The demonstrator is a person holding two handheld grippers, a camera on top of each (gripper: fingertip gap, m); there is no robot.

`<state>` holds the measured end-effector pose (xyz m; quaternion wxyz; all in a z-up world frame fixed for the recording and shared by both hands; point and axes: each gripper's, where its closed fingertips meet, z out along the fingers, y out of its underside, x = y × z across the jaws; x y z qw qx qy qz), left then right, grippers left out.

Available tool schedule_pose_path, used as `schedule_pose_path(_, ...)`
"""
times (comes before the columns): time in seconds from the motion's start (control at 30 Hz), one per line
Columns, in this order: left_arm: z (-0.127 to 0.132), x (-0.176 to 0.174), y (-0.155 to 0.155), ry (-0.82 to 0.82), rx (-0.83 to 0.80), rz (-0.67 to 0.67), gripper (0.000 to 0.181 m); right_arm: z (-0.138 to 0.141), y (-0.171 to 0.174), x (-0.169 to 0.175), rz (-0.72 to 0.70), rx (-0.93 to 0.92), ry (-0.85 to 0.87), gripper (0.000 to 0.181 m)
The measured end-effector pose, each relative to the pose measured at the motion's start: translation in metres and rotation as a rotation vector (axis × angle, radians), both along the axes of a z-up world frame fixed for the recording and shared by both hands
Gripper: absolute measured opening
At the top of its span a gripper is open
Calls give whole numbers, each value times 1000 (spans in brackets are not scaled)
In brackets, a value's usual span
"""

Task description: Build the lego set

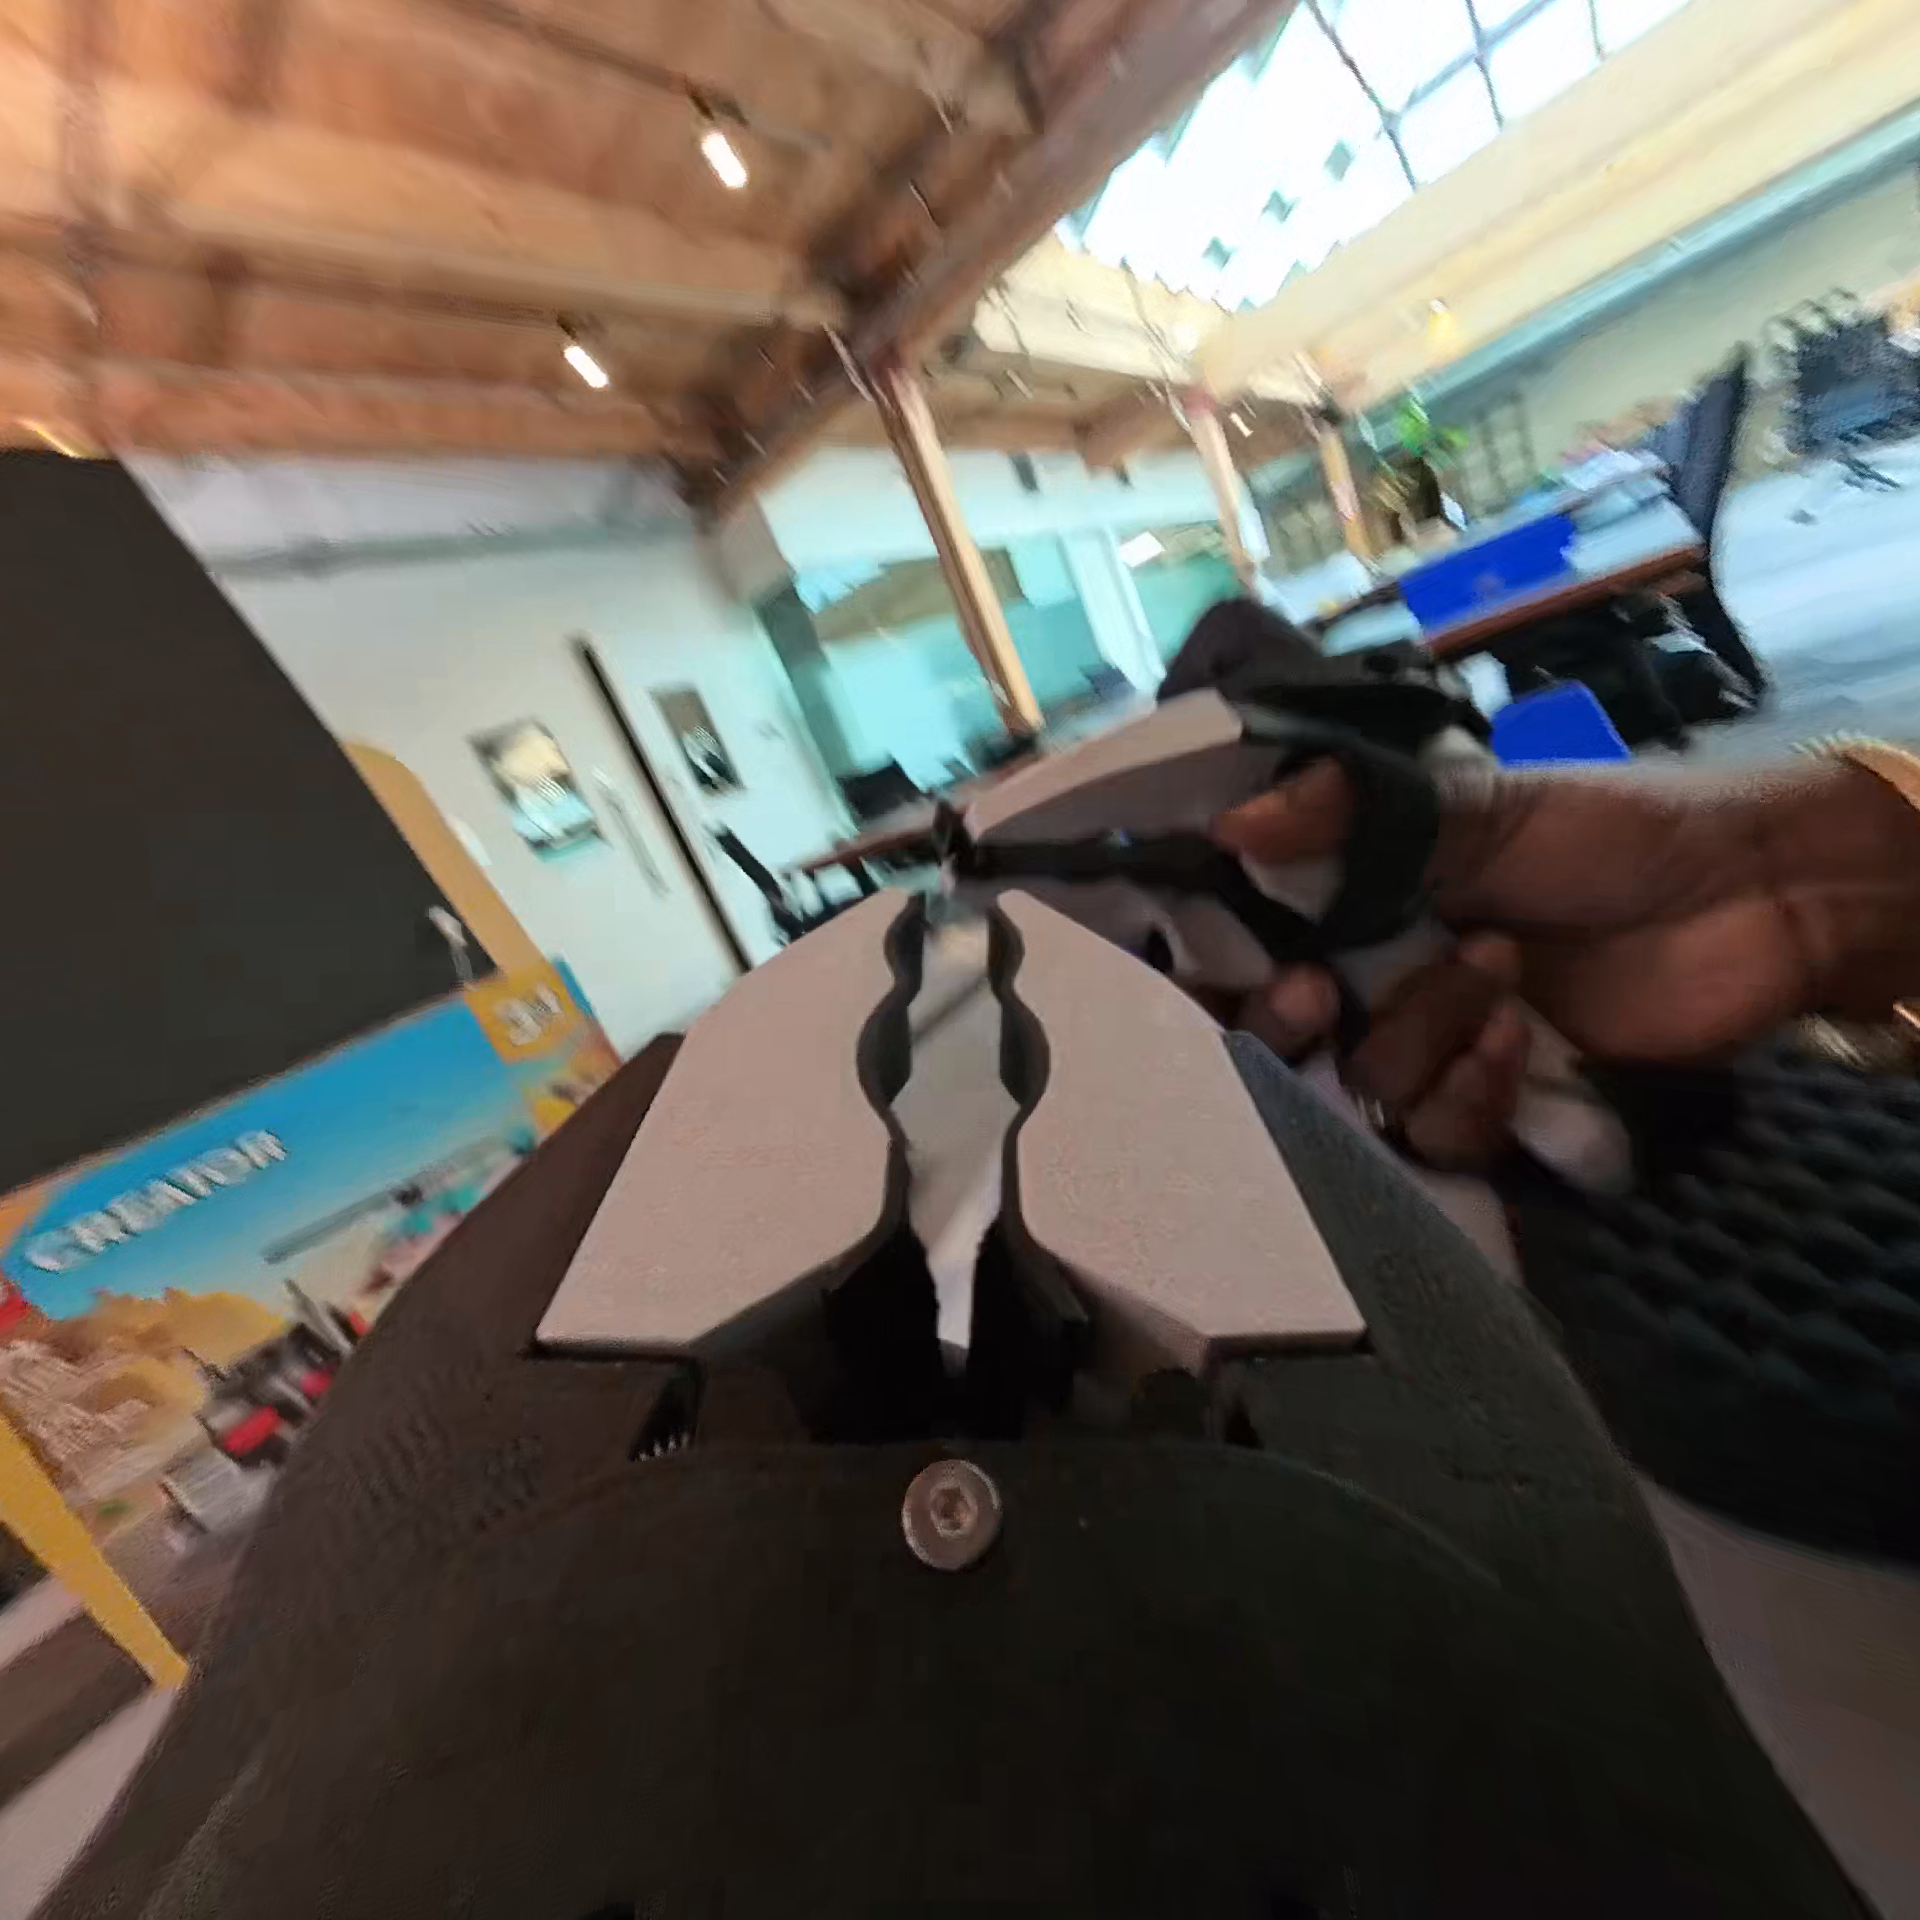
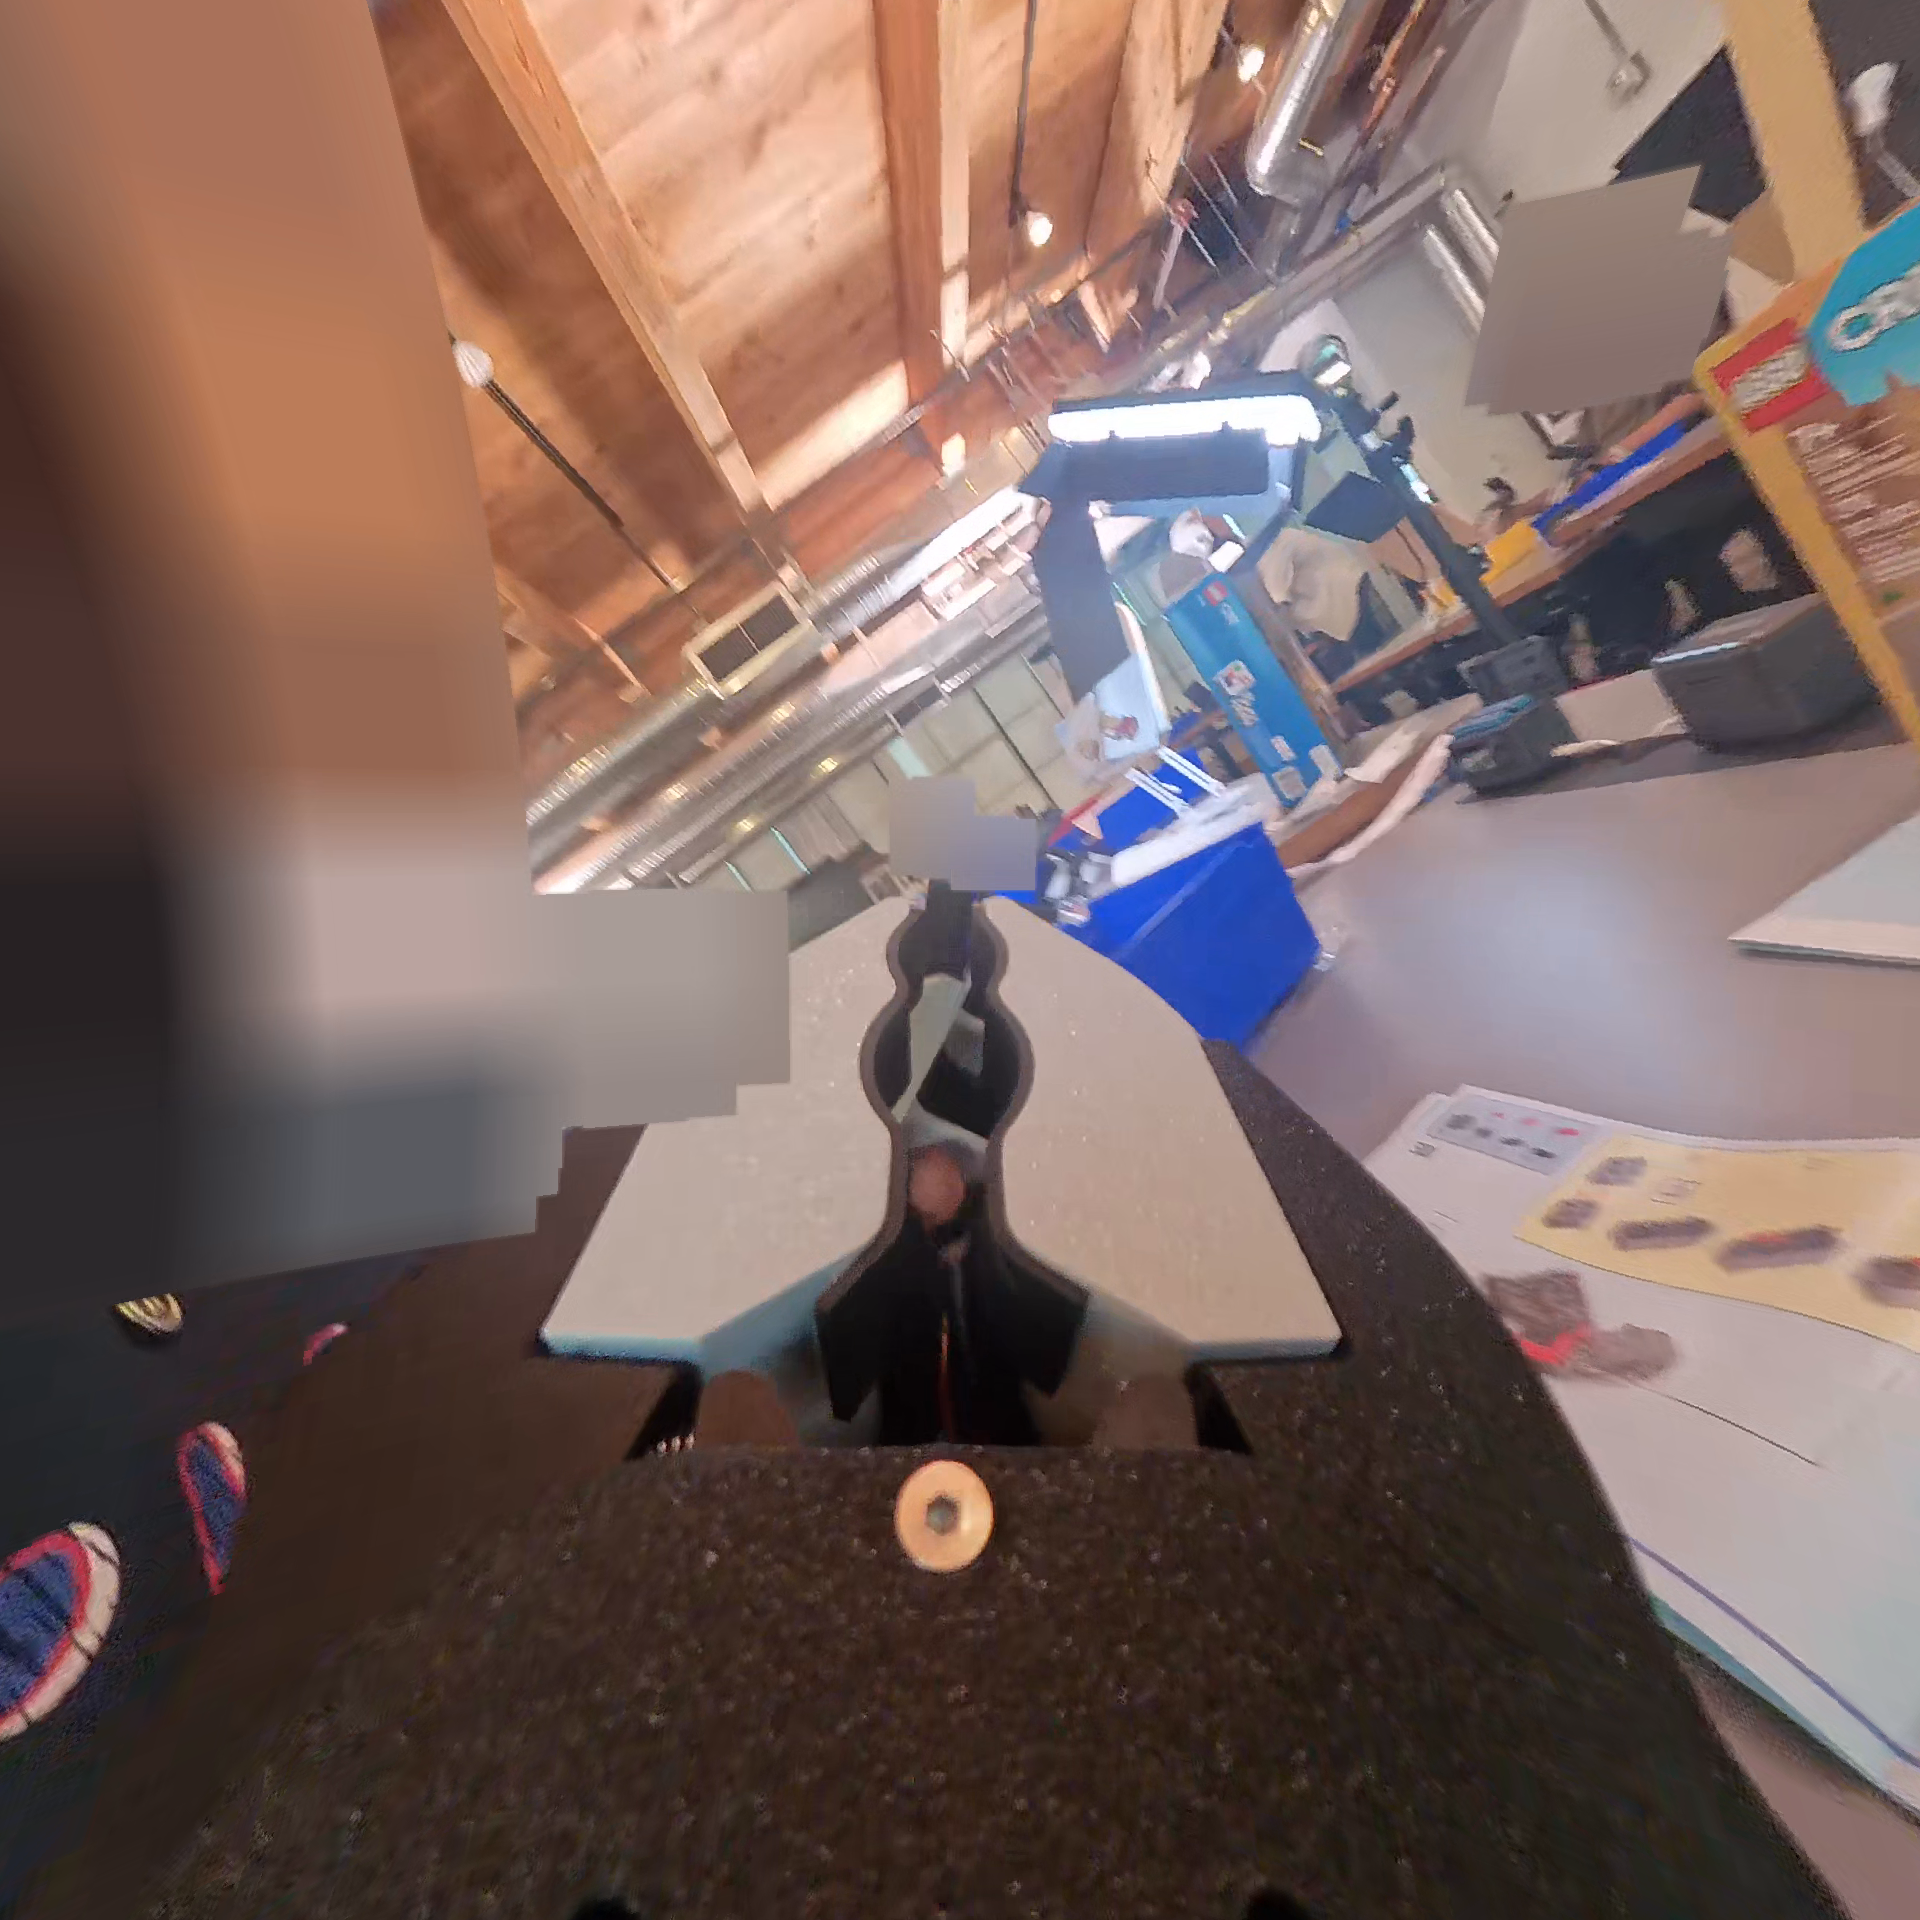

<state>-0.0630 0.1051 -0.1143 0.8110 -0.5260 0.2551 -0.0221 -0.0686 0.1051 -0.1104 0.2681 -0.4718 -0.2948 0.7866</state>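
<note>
My left gripper (image 1: 958,914), matte grey wavy-edged fingers nearly together, pinches thin white plastic (image 1: 961,1236); my right gripper (image 2: 951,909) clamps something small and dark.

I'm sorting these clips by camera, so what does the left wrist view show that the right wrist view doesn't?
Only the left wrist view shows a person's hand holding the other gripper, and a strip of white paper between the left gripper's fingers. Only the right wrist view shows the open instruction booklet on the grey table, a blue bin and a lamp. Both show the colourful set box and wooden ceiling beams.
</note>
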Motion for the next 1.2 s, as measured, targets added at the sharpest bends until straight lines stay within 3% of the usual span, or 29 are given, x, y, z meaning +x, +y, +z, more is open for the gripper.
schedule_pose_path(0.03,-11,-4,0,15,-98,-46,18,-5,4,5,-14,29,-33,8)
schedule_pose_path(0.13,-65,-10,-9,4,-580,-274,32,-30,15,18,-59,119,-170,8)
schedule_pose_path(0.2,-95,-13,-16,31,-789,-305,36,-51,18,25,-73,167,-273,8)
schedule_pose_path(0.33,-156,-9,-14,342,-984,-203,39,-88,8,32,9,182,-448,8)
schedule_pose_path(0.43,-178,4,-12,397,-1108,-222,33,-118,-2,38,87,235,-608,8)
schedule_pose_path(0.6,-186,11,-7,342,-1215,-227,17,-147,-7,49,153,404,-804,8)
schedule_pose_path(0.77,-187,23,-9,229,-1324,-186,18,-157,-5,60,183,481,-873,8)
schedule_pose_path(0.9,-183,45,-20,103,-1393,-242,24,-159,0,72,176,597,-954,8)
schedule_pose_path(1.03,-157,40,-20,100,-1200,-336,25,-159,-19,69,236,679,-984,8)
schedule_pose_path(1.13,-138,41,-27,246,-986,-477,19,-163,-28,62,280,763,-1013,8)
schedule_pose_path(1.2,-138,41,-31,344,-955,-528,17,-166,-29,59,297,827,-1049,8)
